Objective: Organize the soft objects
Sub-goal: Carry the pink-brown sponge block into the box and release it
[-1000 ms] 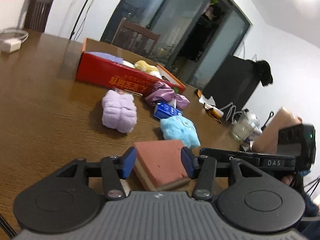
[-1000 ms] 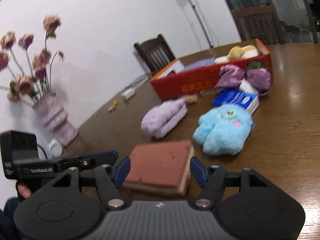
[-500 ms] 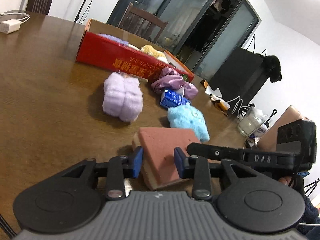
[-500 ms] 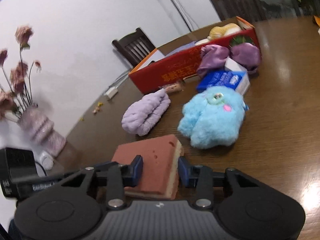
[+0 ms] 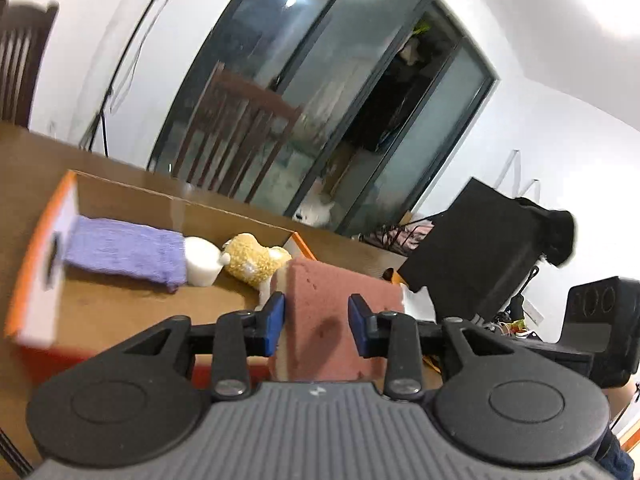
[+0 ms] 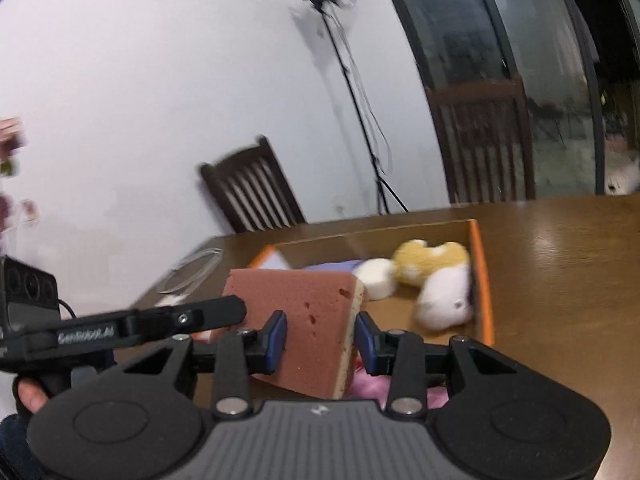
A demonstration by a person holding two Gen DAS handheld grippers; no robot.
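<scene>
Chairs: one dark wooden chair [image 6: 256, 188] at the table's far edge; a second chair [image 5: 236, 148] before the glass doors.
Tripod [image 6: 360, 112]: against the white wall.
Cable [image 6: 192, 272]: coiled near the table's [image 6: 560, 260] far left edge.

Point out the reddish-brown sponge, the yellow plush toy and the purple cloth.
Reddish-brown sponge [image 5: 340, 300]: left wrist view, top face.
Yellow plush toy [image 6: 432, 260]: right wrist view, furry body.
Purple knitted cloth [image 5: 124, 248]: left wrist view, middle.
</scene>
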